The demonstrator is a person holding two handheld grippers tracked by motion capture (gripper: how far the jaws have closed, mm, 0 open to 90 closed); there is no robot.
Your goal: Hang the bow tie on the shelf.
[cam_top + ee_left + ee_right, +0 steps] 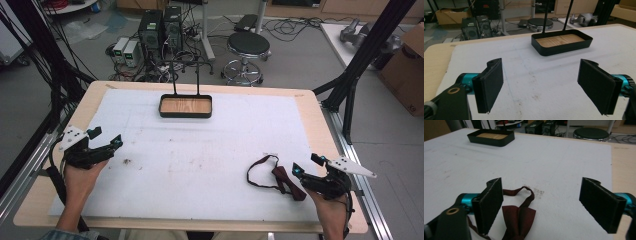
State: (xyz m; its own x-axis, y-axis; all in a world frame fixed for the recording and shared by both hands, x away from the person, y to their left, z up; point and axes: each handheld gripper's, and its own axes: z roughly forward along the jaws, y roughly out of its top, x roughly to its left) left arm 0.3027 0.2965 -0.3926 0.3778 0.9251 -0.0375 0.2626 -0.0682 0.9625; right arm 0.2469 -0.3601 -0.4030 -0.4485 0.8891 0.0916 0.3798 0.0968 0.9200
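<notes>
A dark red bow tie (287,181) with a thin looped strap (256,170) lies on the white mat at the front right. My right gripper (306,167) stands open just right of it, held by a hand near the table's front edge. In the right gripper view the bow tie (518,218) lies low between the wide-apart jaws, nearer the left one, untouched. My left gripper (106,139) is open at the front left with nothing between its jaws. A black tray (185,106) with a wooden floor sits at the far middle; it also appears in the left gripper view (562,41).
A white mat (200,145) covers the wooden table. Two thin black rods (186,75) rise from the tray's back. A small dark stain (127,161) marks the mat near the left gripper. Beyond the table stand a stool (248,45), computer boxes and cables.
</notes>
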